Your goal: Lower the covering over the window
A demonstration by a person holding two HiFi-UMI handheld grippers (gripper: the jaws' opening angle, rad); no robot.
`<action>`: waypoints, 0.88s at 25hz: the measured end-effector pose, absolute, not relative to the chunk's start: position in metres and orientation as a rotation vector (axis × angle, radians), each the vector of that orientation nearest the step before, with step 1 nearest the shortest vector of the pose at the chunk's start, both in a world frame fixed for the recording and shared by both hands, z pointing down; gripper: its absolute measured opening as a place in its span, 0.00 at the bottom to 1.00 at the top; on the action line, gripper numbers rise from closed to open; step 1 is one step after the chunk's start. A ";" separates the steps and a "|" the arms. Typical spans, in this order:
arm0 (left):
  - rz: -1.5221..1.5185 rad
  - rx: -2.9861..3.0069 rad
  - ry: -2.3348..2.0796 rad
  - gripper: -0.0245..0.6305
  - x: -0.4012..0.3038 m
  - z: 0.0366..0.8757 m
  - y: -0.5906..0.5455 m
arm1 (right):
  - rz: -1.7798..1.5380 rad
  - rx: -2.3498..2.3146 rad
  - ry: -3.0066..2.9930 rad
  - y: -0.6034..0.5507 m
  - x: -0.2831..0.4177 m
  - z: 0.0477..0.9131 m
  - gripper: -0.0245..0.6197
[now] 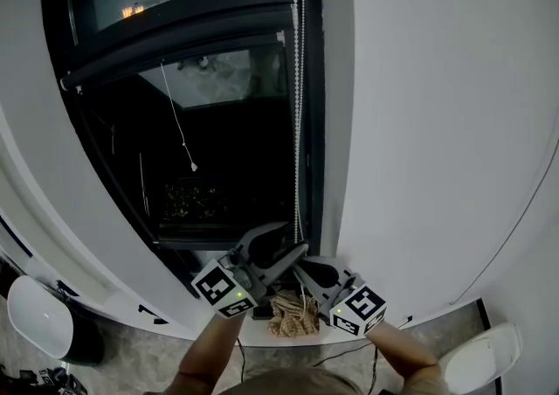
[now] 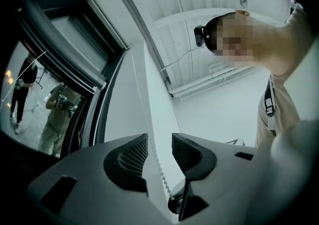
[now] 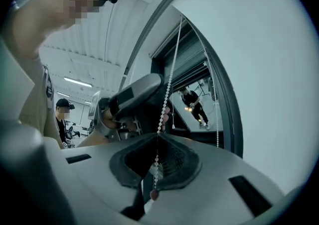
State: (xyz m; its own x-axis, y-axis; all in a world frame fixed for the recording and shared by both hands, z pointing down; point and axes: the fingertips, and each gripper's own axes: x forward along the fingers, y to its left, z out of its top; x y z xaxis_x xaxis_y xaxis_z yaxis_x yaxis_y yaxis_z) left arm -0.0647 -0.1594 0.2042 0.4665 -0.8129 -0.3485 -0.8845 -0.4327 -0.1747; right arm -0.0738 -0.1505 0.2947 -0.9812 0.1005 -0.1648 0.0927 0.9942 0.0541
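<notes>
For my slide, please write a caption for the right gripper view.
Right gripper shut on the white beaded cord beside the black-framed window.

Dim, cool light, fisheye edges.
Your window (image 1: 227, 166) reads black; the white wall (image 1: 437, 105) is evenly lit.
</notes>
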 end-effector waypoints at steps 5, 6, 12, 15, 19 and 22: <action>0.328 -2.358 1.528 0.28 -0.069 0.213 -0.161 | 0.057 0.052 2.925 -0.165 -0.059 0.291 0.06; 0.349 -2.355 1.550 0.28 -0.074 0.216 -0.160 | 0.072 0.017 2.911 -0.172 -0.056 0.288 0.06; 0.305 -2.334 1.683 0.28 -0.102 0.267 -0.168 | 0.227 -0.097 2.928 -0.201 -0.054 0.315 0.12; 0.270 -2.350 1.757 0.28 -0.102 0.310 -0.179 | 0.235 -0.140 2.933 -0.215 -0.039 0.343 0.21; 0.360 -2.448 1.877 0.28 -0.089 0.370 -0.167 | 0.235 -0.142 2.970 -0.202 -0.011 0.386 0.21; 0.387 -2.495 1.929 0.28 -0.089 0.412 -0.165 | 0.271 -0.128 3.021 -0.196 -0.010 0.424 0.21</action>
